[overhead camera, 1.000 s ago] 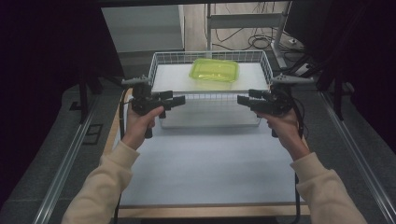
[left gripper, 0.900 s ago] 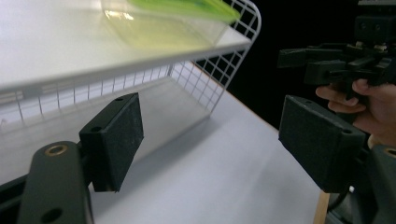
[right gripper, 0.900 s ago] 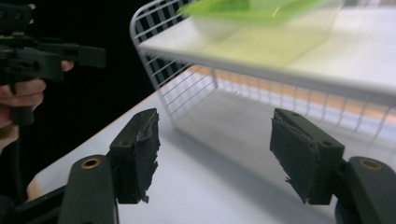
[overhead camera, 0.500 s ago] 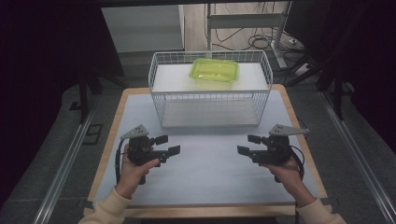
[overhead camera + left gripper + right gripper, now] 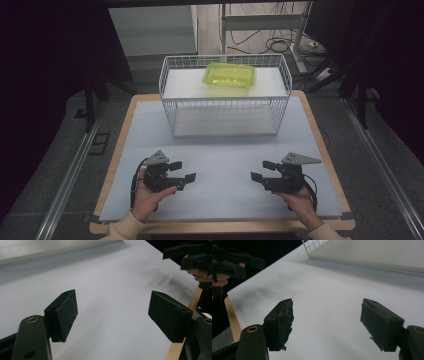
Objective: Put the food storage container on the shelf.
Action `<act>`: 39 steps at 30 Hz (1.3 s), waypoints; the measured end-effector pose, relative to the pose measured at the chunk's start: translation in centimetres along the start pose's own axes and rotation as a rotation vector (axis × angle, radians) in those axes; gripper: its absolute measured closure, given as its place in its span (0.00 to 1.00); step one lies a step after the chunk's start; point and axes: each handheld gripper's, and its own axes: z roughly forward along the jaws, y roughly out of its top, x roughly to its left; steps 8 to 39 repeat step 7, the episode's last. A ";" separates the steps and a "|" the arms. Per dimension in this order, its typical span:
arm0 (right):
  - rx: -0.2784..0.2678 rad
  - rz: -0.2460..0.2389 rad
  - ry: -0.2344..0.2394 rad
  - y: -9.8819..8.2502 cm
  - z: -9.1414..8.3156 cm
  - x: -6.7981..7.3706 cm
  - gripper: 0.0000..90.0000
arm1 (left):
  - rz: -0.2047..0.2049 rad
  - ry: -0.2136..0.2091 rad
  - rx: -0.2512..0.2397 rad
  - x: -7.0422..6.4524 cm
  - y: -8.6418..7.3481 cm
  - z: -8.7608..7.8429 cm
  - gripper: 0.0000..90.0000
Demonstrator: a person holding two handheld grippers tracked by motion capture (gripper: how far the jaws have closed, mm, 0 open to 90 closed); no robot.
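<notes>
Now | left gripper [image 5: 183, 171], right gripper [image 5: 263, 170] agape, empty | wire basket [image 5: 225, 117] (lidded green box [image 5: 229, 76] inside) well beyond

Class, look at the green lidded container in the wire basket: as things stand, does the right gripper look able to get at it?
Probably yes. The wire basket is open on top, the green container sits uncovered, and the right gripper is open, holding nothing, though low at the table's near edge.
</notes>
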 end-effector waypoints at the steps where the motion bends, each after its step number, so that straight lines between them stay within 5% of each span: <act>1: -0.008 -0.007 -0.006 0.0 -0.1 0.1 0.28 | -0.003 0.002 0.000 0.1 -0.1 -0.1 0.26; 7: -0.028 -0.100 -0.082 -0.3 -0.2 0.0 0.20 | -0.014 0.017 -0.007 0.5 -0.4 -0.1 0.26; 39: -0.028 -0.100 -0.082 -0.3 -0.2 0.0 0.20 | -0.014 0.017 -0.007 0.5 -0.4 -0.1 0.26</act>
